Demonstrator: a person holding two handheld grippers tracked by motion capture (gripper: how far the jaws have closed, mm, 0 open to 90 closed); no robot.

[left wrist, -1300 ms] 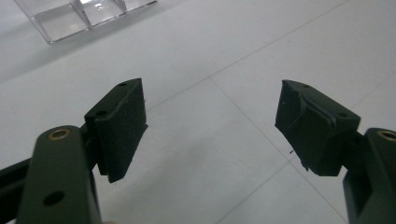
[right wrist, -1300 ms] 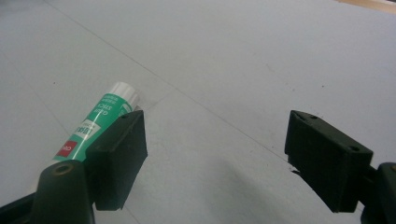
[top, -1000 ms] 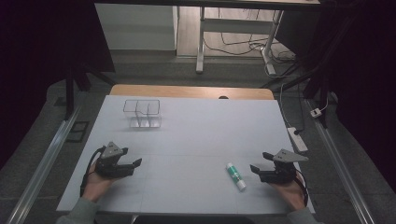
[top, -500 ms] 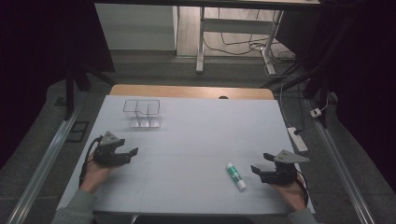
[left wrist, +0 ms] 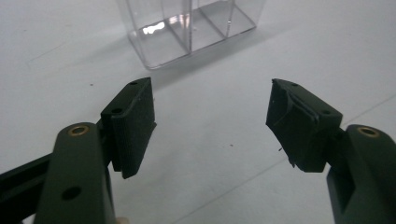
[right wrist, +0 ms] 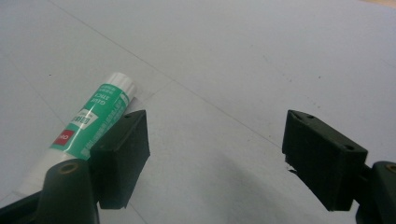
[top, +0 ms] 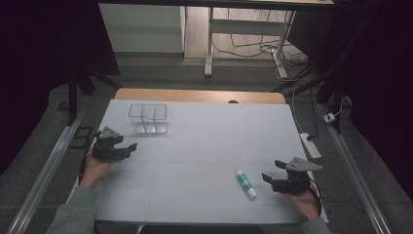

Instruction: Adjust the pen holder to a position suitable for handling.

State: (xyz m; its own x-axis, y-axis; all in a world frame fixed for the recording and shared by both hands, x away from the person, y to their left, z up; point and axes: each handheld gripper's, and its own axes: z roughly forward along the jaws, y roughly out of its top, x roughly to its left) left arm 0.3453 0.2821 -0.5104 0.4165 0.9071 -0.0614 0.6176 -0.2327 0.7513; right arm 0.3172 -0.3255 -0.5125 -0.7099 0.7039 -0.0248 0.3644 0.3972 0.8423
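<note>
High view: I see the bench (top: pixel 204 146) covered by a pale sheet, with a bare wooden strip along its far edge. A clear plastic organiser (top: pixel 148 118) with compartments stands near the far left corner. My left gripper (top: pixel 127 147) sits close to the left edge, just on the near side of the organiser and apart from it. Its jaws have just been closing a little, yet they stand wide with nothing between them. My right gripper (top: pixel 273 174) is near the near right corner, jaws pointing toward the left edge. A glue stick (top: pixel 245 183) lies flat on the sheet just beside those jaws, on their left-edge side, with a gap between them as far as I can tell from above.

Left gripper view: the left gripper (left wrist: pixel 210 116) shows both jaws spread apart over bare sheet, gripping nothing. The organiser (left wrist: pixel 187 23) stands ahead of them, clear of both pads; its dividers are visible through the walls, and no contents can be made out in the part that I see.

Right gripper view: the right gripper (right wrist: pixel 215 140) has its jaws open and empty. The glue stick (right wrist: pixel 91 123), green and white with a red patch, lies outside the left-hand jaw and partly behind it. I cannot tell whether it touches that jaw.
</note>
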